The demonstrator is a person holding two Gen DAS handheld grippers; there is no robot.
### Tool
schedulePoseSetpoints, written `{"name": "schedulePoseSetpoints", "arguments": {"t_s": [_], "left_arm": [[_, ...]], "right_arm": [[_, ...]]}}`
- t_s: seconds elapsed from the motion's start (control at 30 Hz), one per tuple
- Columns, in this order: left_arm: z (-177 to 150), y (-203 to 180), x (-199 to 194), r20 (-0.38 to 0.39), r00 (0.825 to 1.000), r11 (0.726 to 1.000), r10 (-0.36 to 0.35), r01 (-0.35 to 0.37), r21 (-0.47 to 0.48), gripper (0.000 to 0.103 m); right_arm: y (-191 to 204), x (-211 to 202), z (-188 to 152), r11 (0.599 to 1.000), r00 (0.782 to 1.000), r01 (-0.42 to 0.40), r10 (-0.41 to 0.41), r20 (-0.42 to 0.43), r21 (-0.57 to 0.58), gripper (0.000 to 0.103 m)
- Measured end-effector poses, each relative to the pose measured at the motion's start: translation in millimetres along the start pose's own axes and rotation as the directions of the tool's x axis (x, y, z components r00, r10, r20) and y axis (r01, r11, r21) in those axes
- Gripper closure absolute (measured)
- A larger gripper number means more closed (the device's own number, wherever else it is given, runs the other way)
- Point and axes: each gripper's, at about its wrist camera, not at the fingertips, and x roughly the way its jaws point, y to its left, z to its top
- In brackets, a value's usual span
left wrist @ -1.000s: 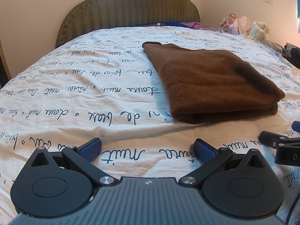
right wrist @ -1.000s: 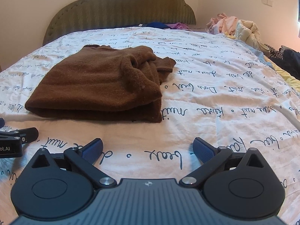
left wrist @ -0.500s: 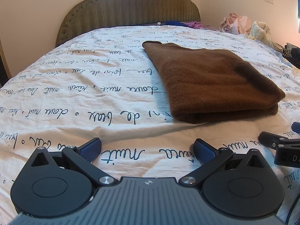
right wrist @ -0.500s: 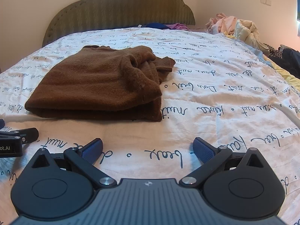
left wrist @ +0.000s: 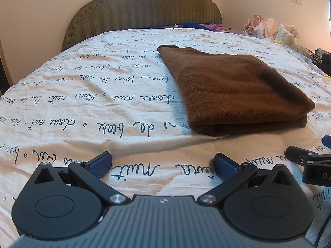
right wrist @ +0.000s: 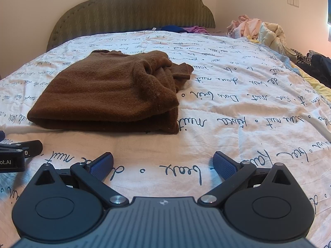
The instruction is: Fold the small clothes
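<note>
A brown knit garment (left wrist: 233, 88) lies folded into a thick rectangle on the white bedspread (left wrist: 93, 95) printed with black script. In the right wrist view the garment (right wrist: 107, 91) shows a cuff sticking out at its far right corner. My left gripper (left wrist: 162, 164) is open and empty, low over the bedspread, short of the garment's near left corner. My right gripper (right wrist: 163, 163) is open and empty, short of the garment's near right corner. Each gripper shows at the edge of the other's view.
A green padded headboard (left wrist: 142, 10) stands at the far end. A pile of loose pale clothes (right wrist: 258, 29) lies at the far right of the bed, with dark clothes (right wrist: 316, 66) along the right edge. Blue and purple clothes (right wrist: 182, 29) lie by the headboard.
</note>
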Motion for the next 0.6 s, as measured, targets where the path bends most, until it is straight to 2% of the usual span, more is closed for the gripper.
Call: {"name": "schedulePoseSetpoints", "arguments": {"t_s": [0.6], "left_arm": [[0.2,0.0,-0.8,-0.001,1.0,1.0,-0.001,0.001,0.0,0.0]], "right_arm": [[0.5,-1.2,-0.1,1.0,1.0,0.006,-0.006,0.0,0.004,0.0]]}}
